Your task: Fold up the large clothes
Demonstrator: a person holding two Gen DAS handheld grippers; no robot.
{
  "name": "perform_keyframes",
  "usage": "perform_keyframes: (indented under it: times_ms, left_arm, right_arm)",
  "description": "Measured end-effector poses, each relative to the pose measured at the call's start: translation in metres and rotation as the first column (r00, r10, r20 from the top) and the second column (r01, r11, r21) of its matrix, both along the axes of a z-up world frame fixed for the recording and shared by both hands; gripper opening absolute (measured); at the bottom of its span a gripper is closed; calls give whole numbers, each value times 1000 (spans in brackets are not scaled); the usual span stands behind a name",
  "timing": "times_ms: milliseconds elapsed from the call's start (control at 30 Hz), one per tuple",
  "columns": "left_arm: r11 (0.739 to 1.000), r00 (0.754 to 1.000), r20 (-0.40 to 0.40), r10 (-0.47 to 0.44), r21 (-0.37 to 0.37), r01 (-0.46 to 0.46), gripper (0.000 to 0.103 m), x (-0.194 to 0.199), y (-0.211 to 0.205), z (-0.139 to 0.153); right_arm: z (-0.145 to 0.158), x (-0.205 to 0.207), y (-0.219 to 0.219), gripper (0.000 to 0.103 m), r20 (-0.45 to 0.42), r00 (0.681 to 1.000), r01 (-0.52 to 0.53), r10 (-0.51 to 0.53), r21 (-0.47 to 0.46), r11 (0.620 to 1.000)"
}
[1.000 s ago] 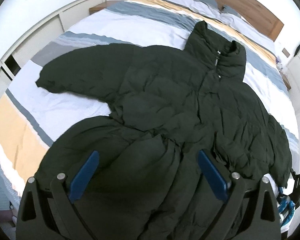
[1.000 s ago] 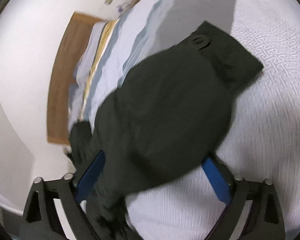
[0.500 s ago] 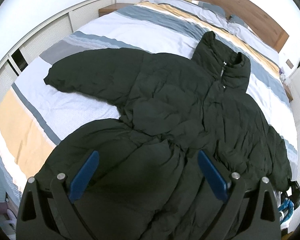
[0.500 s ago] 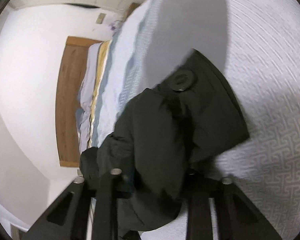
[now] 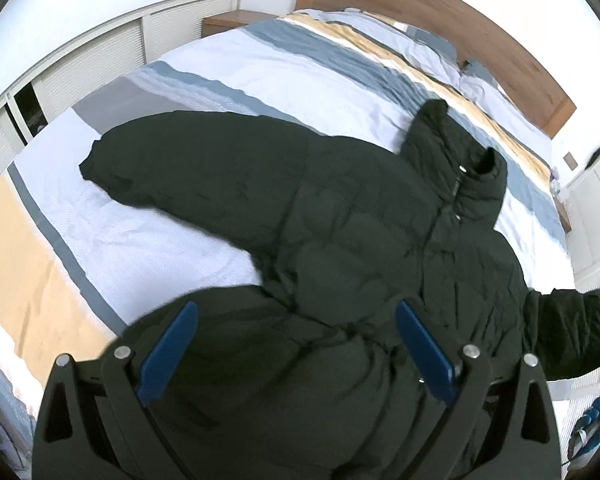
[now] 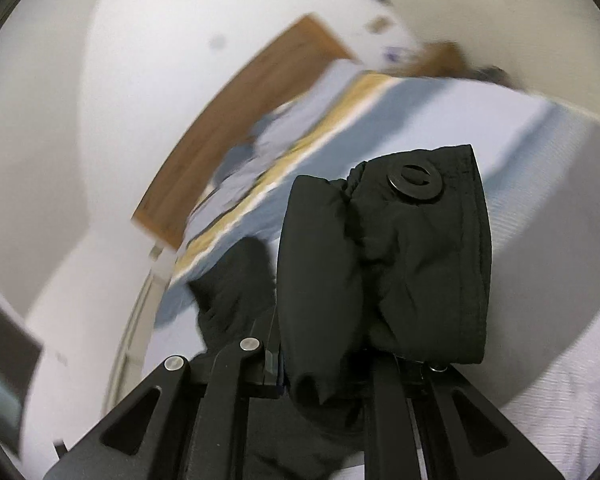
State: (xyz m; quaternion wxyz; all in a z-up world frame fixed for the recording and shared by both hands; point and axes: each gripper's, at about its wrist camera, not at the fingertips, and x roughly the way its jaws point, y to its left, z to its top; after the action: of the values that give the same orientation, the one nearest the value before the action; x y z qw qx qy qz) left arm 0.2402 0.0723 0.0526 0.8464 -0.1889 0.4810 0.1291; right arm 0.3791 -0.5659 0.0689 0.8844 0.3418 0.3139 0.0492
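A striped bed [image 5: 260,64] with a wooden headboard [image 5: 440,12] fills the left wrist view, a dark puffer jacket [image 5: 360,248] spread front-up across it, one sleeve [image 5: 172,168] stretched out flat, collar [image 5: 456,156] toward the pillows. The left gripper [image 5: 296,348] hovers over the jacket's hem, blue fingers [image 5: 168,352] spread wide and holding nothing. Only the right wrist view shows the other sleeve's cuff [image 6: 400,260] lifted off the bed, its round snap [image 6: 416,180] visible, pinched in the closed right gripper [image 6: 324,364].
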Motion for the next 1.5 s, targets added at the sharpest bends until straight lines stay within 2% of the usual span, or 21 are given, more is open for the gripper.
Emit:
perform_keyframes:
  times_ms: [133, 267, 367, 500, 667, 733, 800, 867, 967, 1100, 1167, 1200, 1300, 1400, 1500]
  left_arm:
    - [1000, 999, 23, 27, -7, -27, 100, -8, 35, -1]
    - [998, 999, 18, 46, -33, -46, 100, -18, 65, -7]
    - [998, 999, 14, 52, -37, -51, 100, -25, 83, -12]
    - [999, 999, 8, 42, -33, -41, 100, -33, 106, -21]
    - [998, 999, -12, 46, -47, -46, 100, -45, 128, -37]
    - [997, 998, -25, 52, -58, -53, 100, -49, 136, -45]
    - [996, 998, -38, 57, -72, -60, 100, -54, 143, -51]
    - [995, 997, -43, 59, -73, -62, 100, -56, 147, -54]
    - [996, 998, -33, 56, -65, -58, 100, -57, 149, -50]
    - [998, 999, -2, 45, -51, -45, 100, -55, 146, -40]
    - [998, 999, 9, 35, -47, -35, 100, -52, 142, -37]
    - [999, 999, 13, 30, -41, -30, 100, -51, 139, -36]
    - [1000, 1000, 14, 13, -3, -13, 100, -49, 127, -35]
    - [997, 1000, -27, -10, 72, 12, 100, -46, 113, -40]
    - [991, 995, -94, -44, 124, 55, 100, -46, 99, -52]
  right_arm:
    - [23, 8, 71, 14, -1, 992, -128, 129, -103, 986]
    - [16, 13, 146, 14, -49, 970, -245, 240, -172, 954]
    - [-5, 16, 204, 14, -113, 943, -332, 314, -230, 915]
    - [-42, 11, 280, 19, -222, 899, -435, 378, -339, 834]
    - [-87, -10, 330, 28, -332, 862, -499, 384, -416, 760]
    - [-104, -12, 349, 36, -368, 848, -521, 381, -450, 726]
    - [-114, -14, 361, 54, -389, 836, -539, 387, -454, 710]
    - [-119, -17, 370, 63, -404, 823, -560, 400, -453, 694]
    - [-113, -17, 381, 67, -409, 803, -589, 433, -434, 682]
    - [-86, -29, 388, 67, -371, 787, -616, 493, -418, 668]
    - [-65, -31, 383, 68, -336, 805, -593, 489, -440, 674]
    - [-53, -29, 374, 70, -316, 825, -565, 468, -458, 687]
    - [-42, -17, 355, 74, -305, 871, -492, 386, -521, 698]
    - [-55, 1, 342, 74, -345, 888, -456, 304, -574, 680]
    - [-82, 8, 340, 74, -405, 877, -467, 258, -594, 655]
